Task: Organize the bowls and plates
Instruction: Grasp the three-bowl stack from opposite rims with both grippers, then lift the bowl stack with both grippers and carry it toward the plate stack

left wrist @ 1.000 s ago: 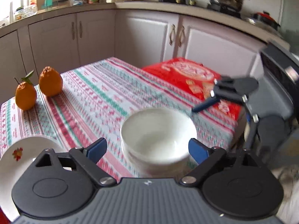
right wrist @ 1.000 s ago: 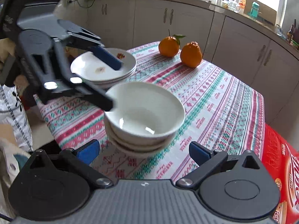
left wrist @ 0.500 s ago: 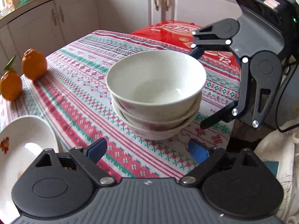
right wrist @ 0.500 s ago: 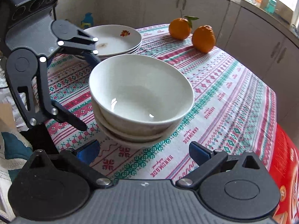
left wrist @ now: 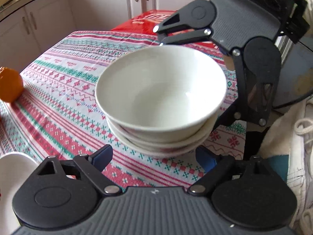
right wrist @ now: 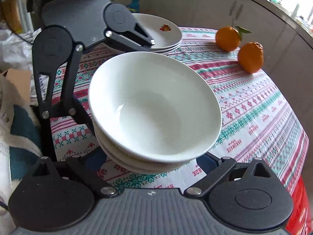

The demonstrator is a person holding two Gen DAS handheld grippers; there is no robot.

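In the left wrist view, the stack of bowls [left wrist: 162,105] sits on the striped surface [left wrist: 64,105] just ahead of the left hand-held gripper [left wrist: 154,157], slightly right of its midline. The blue pads [left wrist: 102,156] flank the base of the stack, the right pad half hidden under the lowest bowl's edge. The jaws are closing, with the stack's foot between them, but the pads do not look to be pressing yet. The right hand-held gripper [left wrist: 187,74] reaches in from the far right, one finger behind the rim and one low beside the stack. An orange [left wrist: 9,87] lies far left; a plate rim [left wrist: 11,166] shows at the near left.

In the right wrist view, the same stack [right wrist: 154,107] fills the middle, very near and tilted down toward the camera (the hand-held gripper points steeply downward). Its jaws are closing too, spread either side of the lowest bowl; contact I cannot confirm. The left hand-held gripper [right wrist: 121,82] comes from the far left, and behind it sits a stack of plates [right wrist: 162,33]. Both hands seem about equally near, straddling the stack from opposite sides, so the coming squeeze likely turns on centring each pair of pads.
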